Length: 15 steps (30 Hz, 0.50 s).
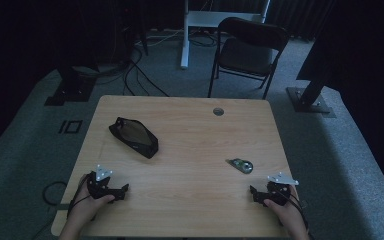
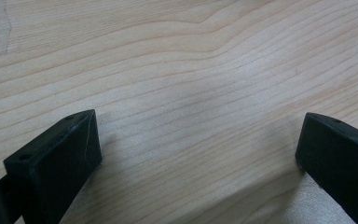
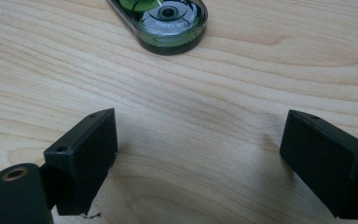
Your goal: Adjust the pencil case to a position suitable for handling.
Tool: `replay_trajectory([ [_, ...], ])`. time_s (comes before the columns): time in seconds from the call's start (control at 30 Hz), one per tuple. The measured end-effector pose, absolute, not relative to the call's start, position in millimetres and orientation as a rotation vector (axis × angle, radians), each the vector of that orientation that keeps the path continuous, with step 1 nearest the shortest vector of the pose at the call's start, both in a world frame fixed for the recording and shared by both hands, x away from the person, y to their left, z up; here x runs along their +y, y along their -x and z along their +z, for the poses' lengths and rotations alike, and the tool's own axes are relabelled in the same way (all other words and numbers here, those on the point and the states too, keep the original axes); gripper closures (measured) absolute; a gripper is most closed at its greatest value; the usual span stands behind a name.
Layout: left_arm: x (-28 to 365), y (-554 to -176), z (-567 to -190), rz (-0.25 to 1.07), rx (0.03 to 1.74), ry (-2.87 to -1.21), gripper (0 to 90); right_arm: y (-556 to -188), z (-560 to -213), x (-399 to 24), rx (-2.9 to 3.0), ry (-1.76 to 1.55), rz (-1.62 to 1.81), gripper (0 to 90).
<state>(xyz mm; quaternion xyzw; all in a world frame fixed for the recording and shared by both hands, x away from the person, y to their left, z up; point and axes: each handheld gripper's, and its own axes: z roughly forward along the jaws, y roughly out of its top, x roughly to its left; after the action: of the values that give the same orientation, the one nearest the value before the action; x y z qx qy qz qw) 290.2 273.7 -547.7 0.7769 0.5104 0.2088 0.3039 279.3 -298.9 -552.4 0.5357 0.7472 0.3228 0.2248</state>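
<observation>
- Your right tongs (image 3: 200, 154) stand wide open, empty, near the green tape dispenser (image 1: 242, 165), ready to take it.
- Your left tongs (image 2: 198, 154), open too, rest well apart from the dispenser, beyond the black pouch (image 1: 133, 137), on the table (image 1: 190, 200).

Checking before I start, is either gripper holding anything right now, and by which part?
Nothing is held. The left gripper and right gripper both stand open over bare table; the correction tape dispenser lies untouched ahead.
</observation>
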Motion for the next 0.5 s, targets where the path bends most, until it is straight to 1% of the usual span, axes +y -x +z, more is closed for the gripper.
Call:
replay_trajectory([
  [0.37,273.6,-290.2,-547.7,0.553,1.353,-2.059,0.2,-281.4,-550.7,-297.1,2.033,-1.479,0.852,10.8],
  [0.4,273.6,-290.2,-547.7,0.553,1.353,-2.058,0.2,-281.5,-547.7,-297.3,2.022,-1.475,0.848,13.4],
  [0.5,273.6,-290.2,-547.7,0.553,1.353,-2.058,0.2,-282.0,-544.0,-296.2,2.023,-1.473,0.878,13.0],
])
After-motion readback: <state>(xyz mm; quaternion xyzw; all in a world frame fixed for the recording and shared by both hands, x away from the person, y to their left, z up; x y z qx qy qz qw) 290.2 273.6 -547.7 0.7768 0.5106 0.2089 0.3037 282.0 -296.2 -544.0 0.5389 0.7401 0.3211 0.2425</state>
